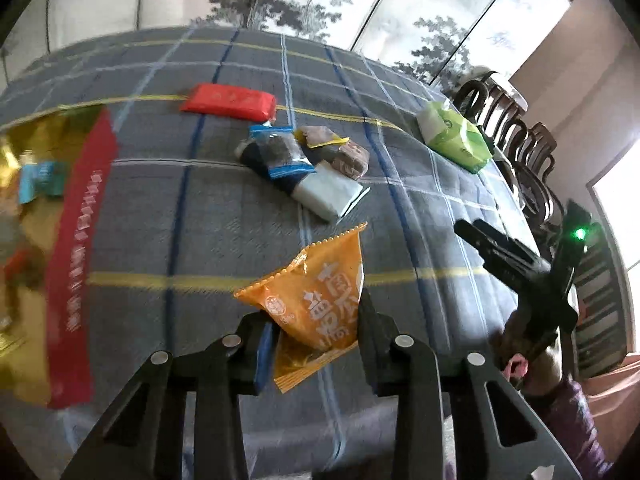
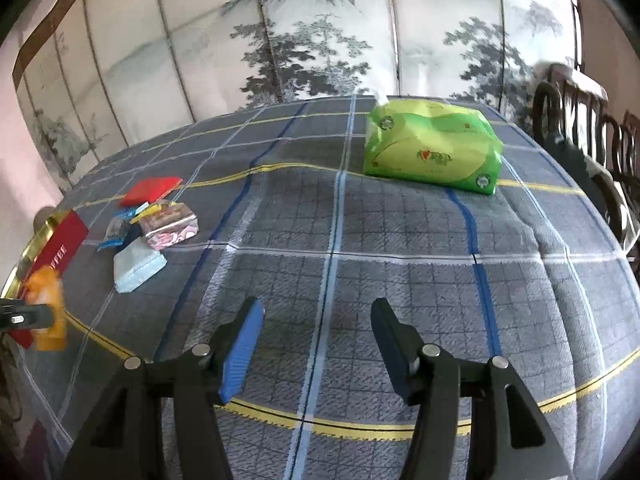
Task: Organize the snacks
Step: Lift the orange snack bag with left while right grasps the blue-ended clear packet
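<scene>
**Orange snack caught, box comes next**

Orange is what I see first: the orange snack packet (image 1: pixel 316 304) sits between the fingers of my left hand-held gripper (image 1: pixel 316 334). The two pads are pressed together on it, so the packet is pinched tight and lifted off the plaid cloth on the worktop (image 1: pixel 200 220).

I think this is the carry step. One snack is picked up, and now it has to go somewhere tidy. The gold and red box (image 1: pixel 60 240) is close by on the left, blurry, and it looks like some sweets lie inside it. My guess is that the packet belongs there. The next move calls for swinging left over the box, keeping the pinch firm, then letting go low so the packet drops in flat.

More snacks wait in a little pile (image 1: pixel 304 164) farther up the cloth, with a red packet (image 1: pixel 230 102) just behind them. A green tissue pack (image 2: pixel 432 152) sits well apart on the far right.

My right hand-held gripper (image 2: pixel 318 320) hangs above bare cloth. Its fingers stand apart and hold nothing.
</scene>
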{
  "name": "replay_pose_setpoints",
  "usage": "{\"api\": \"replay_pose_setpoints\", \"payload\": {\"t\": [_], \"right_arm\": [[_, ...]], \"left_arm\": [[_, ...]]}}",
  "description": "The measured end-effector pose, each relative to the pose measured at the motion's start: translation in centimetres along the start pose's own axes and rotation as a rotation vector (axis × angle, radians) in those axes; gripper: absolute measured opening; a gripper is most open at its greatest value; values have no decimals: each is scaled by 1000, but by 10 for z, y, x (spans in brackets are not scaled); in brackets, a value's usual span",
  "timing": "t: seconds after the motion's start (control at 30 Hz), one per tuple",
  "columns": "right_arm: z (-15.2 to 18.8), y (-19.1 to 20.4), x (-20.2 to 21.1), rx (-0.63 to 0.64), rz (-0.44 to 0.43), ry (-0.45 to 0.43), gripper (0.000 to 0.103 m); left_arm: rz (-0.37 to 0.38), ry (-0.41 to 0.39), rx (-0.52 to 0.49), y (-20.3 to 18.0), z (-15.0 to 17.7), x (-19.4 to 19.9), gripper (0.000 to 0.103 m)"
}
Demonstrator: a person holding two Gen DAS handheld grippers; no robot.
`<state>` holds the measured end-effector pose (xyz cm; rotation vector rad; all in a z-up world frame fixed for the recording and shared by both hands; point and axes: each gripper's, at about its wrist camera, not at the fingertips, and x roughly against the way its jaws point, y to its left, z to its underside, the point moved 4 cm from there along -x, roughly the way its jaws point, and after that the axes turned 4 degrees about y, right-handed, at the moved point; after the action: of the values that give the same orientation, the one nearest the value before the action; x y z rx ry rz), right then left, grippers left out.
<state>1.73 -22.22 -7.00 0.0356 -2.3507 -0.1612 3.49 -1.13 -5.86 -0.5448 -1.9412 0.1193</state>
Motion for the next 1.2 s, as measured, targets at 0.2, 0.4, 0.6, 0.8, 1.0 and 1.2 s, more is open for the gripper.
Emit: {"api": "replay_pose_setpoints", "payload": {"t": [0.2,0.4,0.6,0.8,1.0,1.2], "right_arm": [[-9,67,25,98,-188,-54,58],[-30,149,13,226,-305,-26,58],[-53,190,-13,252,-349,13,54],[-69,210,-38,252,-323,45,46],[-74,216,-62,284,-246,95,46],[-67,211,-82,286,-187,130,25]], "left_arm": [[-17,-24,-15,2,16,30,32],[-12,-52,-12,9,23,50,33],[-12,-80,-8,18,24,63,33],[-2,-91,2,26,20,66,33],[6,-96,5,31,20,69,33],[7,-82,2,33,22,68,33]]}}
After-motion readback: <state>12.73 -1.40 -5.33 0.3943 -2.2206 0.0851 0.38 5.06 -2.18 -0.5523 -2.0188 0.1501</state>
